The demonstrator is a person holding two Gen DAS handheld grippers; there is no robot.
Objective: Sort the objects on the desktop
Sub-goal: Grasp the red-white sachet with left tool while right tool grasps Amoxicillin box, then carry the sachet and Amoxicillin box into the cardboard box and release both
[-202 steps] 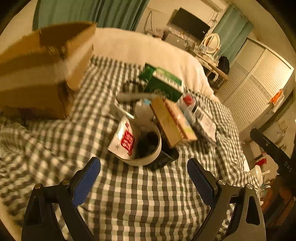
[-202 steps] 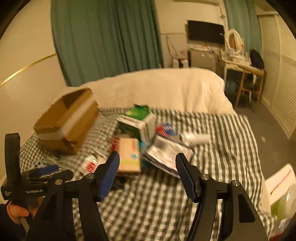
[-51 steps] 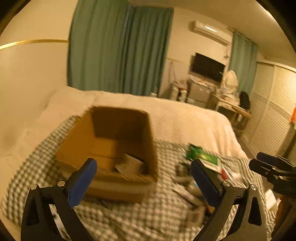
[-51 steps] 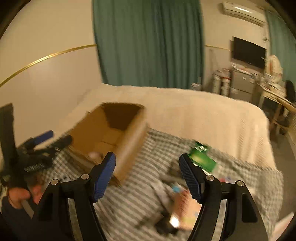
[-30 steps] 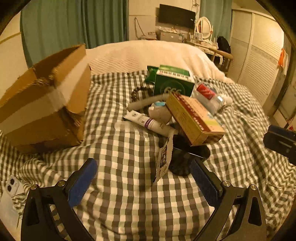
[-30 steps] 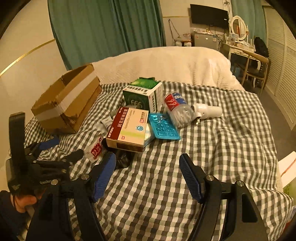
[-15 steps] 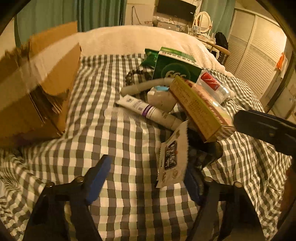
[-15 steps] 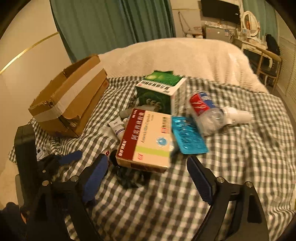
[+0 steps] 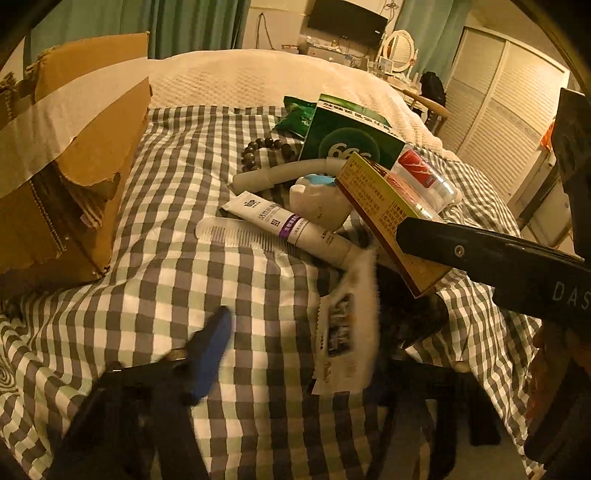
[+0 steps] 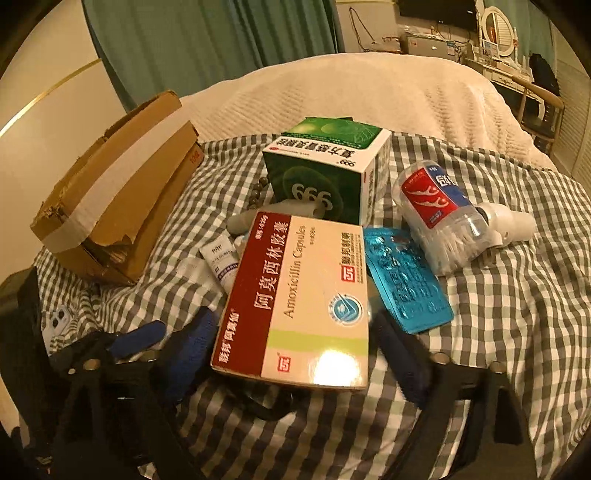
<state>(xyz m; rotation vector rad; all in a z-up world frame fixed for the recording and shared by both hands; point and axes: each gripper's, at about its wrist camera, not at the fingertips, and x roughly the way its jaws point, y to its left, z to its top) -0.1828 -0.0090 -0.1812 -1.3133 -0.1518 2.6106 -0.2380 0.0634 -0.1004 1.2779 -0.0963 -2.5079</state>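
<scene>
Two hand-held grippers are working one pile beside the cardboard box (image 10: 118,206). Left hand-held gripper (image 9: 288,343) is closing, jaws half-narrowed around the white sachet (image 9: 347,328), standing on edge, long axis upright; contact unclear. Right hand-held gripper (image 10: 295,347) is closing, still wide, straddling the amoxicillin box (image 10: 299,299), lying flat atop the pile, long axis running away from the camera.

Dim amber bedroom — teal curtains (image 10: 207,48), wall television (image 9: 347,20), louvred wardrobe doors (image 9: 498,99)
</scene>
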